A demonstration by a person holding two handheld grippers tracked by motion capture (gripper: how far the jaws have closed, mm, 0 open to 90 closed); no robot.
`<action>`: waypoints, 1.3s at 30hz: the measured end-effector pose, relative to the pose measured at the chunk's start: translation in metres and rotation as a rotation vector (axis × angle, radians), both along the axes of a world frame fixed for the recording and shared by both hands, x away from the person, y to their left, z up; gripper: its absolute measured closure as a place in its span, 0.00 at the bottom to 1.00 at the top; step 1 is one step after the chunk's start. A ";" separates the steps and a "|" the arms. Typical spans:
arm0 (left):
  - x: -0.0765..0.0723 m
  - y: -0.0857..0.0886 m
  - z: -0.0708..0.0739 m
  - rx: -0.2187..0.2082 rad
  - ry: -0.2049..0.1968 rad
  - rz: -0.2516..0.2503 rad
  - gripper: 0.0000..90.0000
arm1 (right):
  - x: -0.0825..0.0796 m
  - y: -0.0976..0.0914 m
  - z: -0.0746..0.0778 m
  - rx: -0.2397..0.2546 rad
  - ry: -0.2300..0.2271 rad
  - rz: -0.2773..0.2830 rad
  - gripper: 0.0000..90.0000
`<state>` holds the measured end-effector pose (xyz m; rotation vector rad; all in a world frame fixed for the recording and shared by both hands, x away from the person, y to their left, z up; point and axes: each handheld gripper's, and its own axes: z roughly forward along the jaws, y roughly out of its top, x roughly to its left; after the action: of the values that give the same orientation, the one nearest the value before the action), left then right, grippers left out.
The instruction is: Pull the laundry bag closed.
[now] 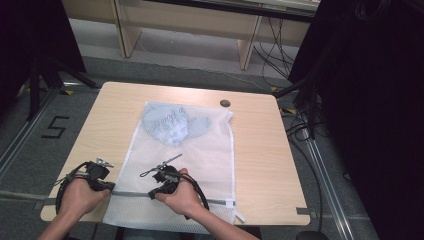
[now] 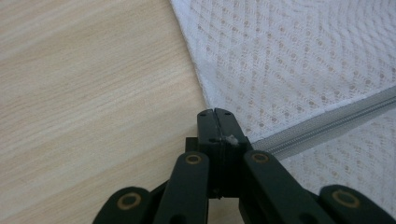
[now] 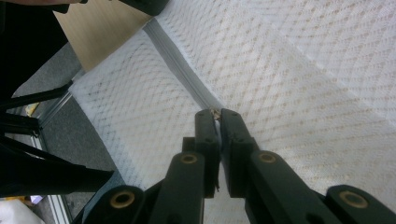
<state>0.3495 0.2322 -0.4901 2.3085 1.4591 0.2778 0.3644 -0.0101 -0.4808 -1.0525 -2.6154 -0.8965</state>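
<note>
A white mesh laundry bag [image 1: 200,150] lies flat on the wooden table [image 1: 265,150], with a pale blue garment [image 1: 172,125] inside near its far end. A grey zipper [image 1: 131,194] runs across the bag's near end. My left gripper [image 1: 109,188] sits at the zipper's left end. In the left gripper view its jaws [image 2: 215,113] are shut, pinching a bit of white fabric where the zipper [image 2: 327,125] begins. My right gripper [image 1: 152,194] rests on the zipper a little to the right. In the right gripper view it [image 3: 215,114] is shut on the small metal zipper pull [image 3: 215,111].
A round cable hole [image 1: 225,103] sits near the table's far edge. The bag's near end hangs slightly over the front edge. Cables [image 1: 300,125] trail on the floor at the right, beside black drapes. A "5" [image 1: 54,127] is marked on the floor at the left.
</note>
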 end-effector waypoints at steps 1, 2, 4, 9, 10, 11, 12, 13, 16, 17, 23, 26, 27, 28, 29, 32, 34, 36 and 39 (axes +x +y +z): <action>0.000 0.000 0.000 -0.002 -0.001 0.003 1.00 | 0.000 0.000 0.000 -0.004 0.003 -0.002 0.97; 0.000 -0.001 -0.001 -0.007 -0.006 0.012 1.00 | 0.000 -0.001 0.001 -0.006 0.008 -0.002 0.97; 0.000 -0.001 -0.001 -0.008 -0.007 0.013 1.00 | 0.000 -0.001 0.000 -0.002 0.006 -0.006 0.97; 0.000 0.000 0.000 0.002 0.001 -0.001 1.00 | 0.000 -0.004 0.001 -0.006 0.013 0.001 0.97; 0.000 0.000 0.000 0.002 0.000 0.000 1.00 | 0.001 -0.005 0.001 0.005 0.017 0.009 0.97; 0.000 0.000 0.000 0.001 -0.001 0.000 1.00 | 0.001 -0.005 0.001 0.003 0.012 0.006 0.97; 0.000 0.000 0.000 0.000 0.000 0.001 1.00 | -0.001 -0.005 0.002 -0.008 0.007 -0.008 0.97; 0.000 0.000 0.000 0.000 0.000 0.001 1.00 | -0.001 -0.006 0.002 -0.006 0.006 -0.003 0.97; 0.000 0.000 -0.001 -0.005 -0.003 0.000 1.00 | -0.001 -0.006 0.002 -0.013 0.014 -0.002 0.97; 0.000 0.000 -0.001 -0.005 -0.003 0.000 1.00 | -0.001 -0.006 0.002 -0.013 0.014 -0.002 0.97; 0.000 -0.001 -0.001 0.002 -0.012 -0.005 1.00 | -0.001 -0.007 0.002 -0.003 0.029 0.004 0.97; 0.001 -0.001 0.000 0.011 0.004 -0.008 1.00 | -0.001 -0.007 0.002 -0.003 0.021 0.008 0.97; 0.001 -0.001 0.000 0.008 0.002 -0.011 1.00 | -0.001 -0.007 0.003 -0.004 0.021 0.009 0.97; 0.000 -0.003 -0.001 0.003 -0.012 0.009 1.00 | -0.002 -0.007 0.003 -0.004 0.021 0.005 0.97; 0.000 -0.002 0.000 0.011 -0.002 -0.004 1.00 | -0.002 -0.007 0.003 -0.008 0.024 0.004 0.97; 0.001 -0.003 0.000 0.019 0.003 -0.010 1.00 | -0.002 -0.008 0.003 -0.014 0.020 0.006 0.97; 0.001 -0.003 0.000 0.023 0.003 -0.011 1.00 | -0.002 -0.008 0.003 -0.011 0.026 0.008 0.97; 0.001 -0.004 0.001 0.030 0.004 -0.016 1.00 | -0.002 -0.009 0.004 -0.029 0.013 -0.005 0.97; 0.002 -0.004 0.001 0.028 0.004 -0.015 1.00 | -0.003 -0.010 0.005 -0.028 0.014 -0.001 0.97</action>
<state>0.3511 0.2285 -0.4894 2.3424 1.4480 0.2907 0.3610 -0.0198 -0.4762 -1.0626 -2.6231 -0.8519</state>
